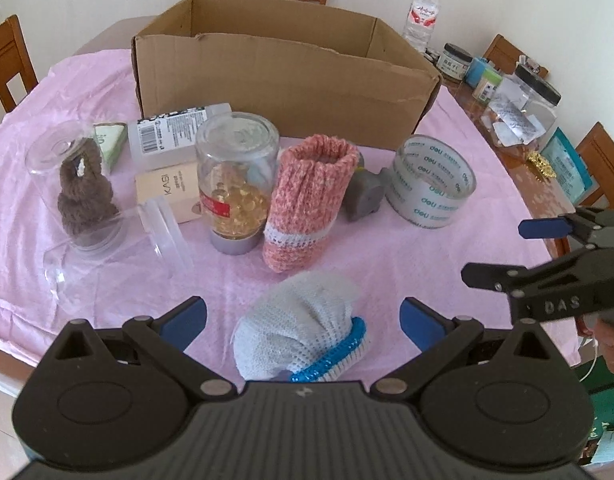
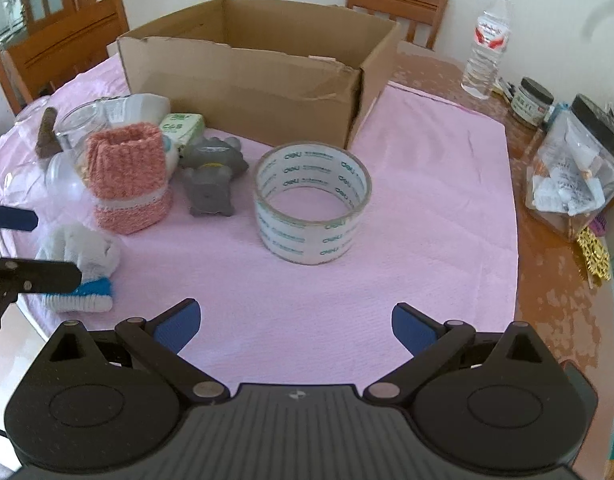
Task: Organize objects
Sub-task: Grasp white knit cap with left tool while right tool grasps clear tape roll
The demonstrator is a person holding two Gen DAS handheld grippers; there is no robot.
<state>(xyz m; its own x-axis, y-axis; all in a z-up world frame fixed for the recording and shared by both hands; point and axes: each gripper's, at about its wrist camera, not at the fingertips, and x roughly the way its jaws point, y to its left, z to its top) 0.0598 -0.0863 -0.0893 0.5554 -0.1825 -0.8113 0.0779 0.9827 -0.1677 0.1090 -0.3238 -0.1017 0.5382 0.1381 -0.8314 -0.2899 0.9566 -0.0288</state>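
An open cardboard box (image 1: 283, 92) stands at the back of the pink cloth (image 1: 387, 256); it also shows in the right wrist view (image 2: 247, 92). My left gripper (image 1: 303, 320) is open, its jaws on either side of a blue brush wrapped in white mesh (image 1: 303, 332). My right gripper (image 2: 295, 324) is open and empty, short of the clear tape roll (image 2: 311, 204). In front of the box lie a pink knitted sleeve (image 1: 307, 204), a jar of yellow capsules (image 1: 235, 184), a grey toy (image 1: 365, 194), and a clear jar with a brown knit (image 1: 83, 188).
A white bottle (image 1: 175, 132), a beige carton (image 1: 167, 192) and a green pack (image 1: 111, 140) lie by the box. A water bottle (image 2: 487, 40) and black-lidded jars (image 2: 575, 168) stand on the bare wooden table at right. Chairs surround the table.
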